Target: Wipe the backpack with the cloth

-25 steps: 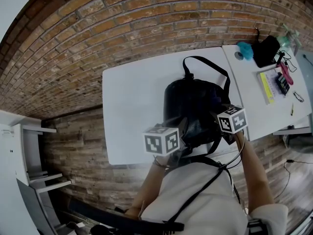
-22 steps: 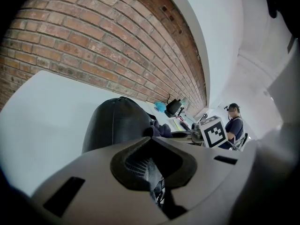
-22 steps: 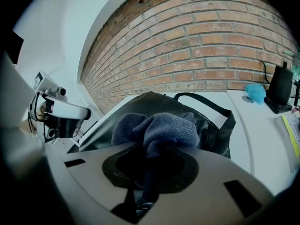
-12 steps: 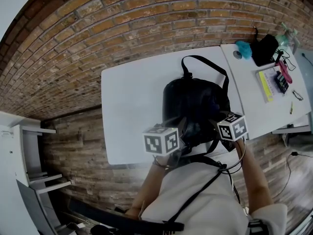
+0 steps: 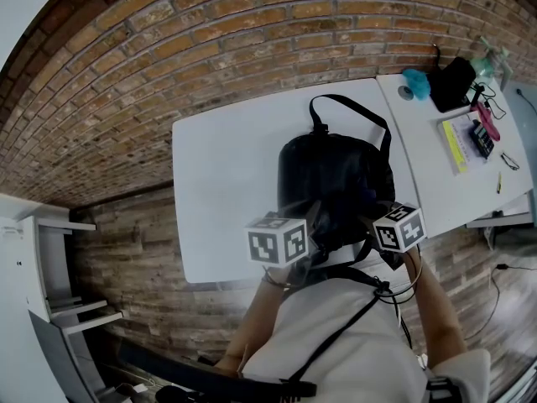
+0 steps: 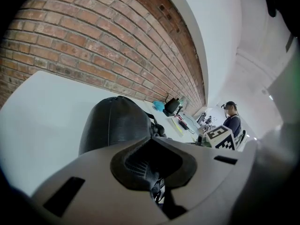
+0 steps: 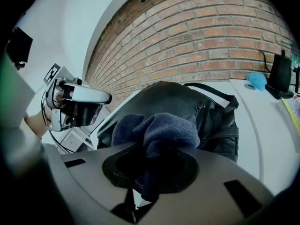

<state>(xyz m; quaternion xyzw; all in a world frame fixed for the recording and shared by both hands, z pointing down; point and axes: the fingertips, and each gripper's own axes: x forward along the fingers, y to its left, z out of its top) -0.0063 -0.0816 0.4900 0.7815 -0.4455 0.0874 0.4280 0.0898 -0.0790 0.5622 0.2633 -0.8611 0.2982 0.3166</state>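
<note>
A black backpack (image 5: 331, 175) lies on the white table (image 5: 226, 183), its carry handle pointing at the brick wall. It also fills the middle of the left gripper view (image 6: 115, 123) and the right gripper view (image 7: 173, 100). At the bag's near end my left gripper (image 5: 319, 229) is shut on black backpack material (image 6: 152, 172). My right gripper (image 5: 375, 206) is shut on a bunched dark blue cloth (image 7: 164, 128), which rests against the bag's near right side. The jaw tips of both grippers are hidden by what they hold.
A second white table (image 5: 436, 175) adjoins on the right and carries a black pouch (image 5: 449, 82), a teal object (image 5: 415, 81), a yellow notebook (image 5: 453, 145) and small items. A brick wall (image 5: 210, 49) runs behind. White shelving (image 5: 50, 259) stands at the left. A person (image 6: 231, 121) is far off.
My right gripper has slid with the cloth a short way toward the near edge along the bag's right side. The left gripper and the backpack have stayed put.
</note>
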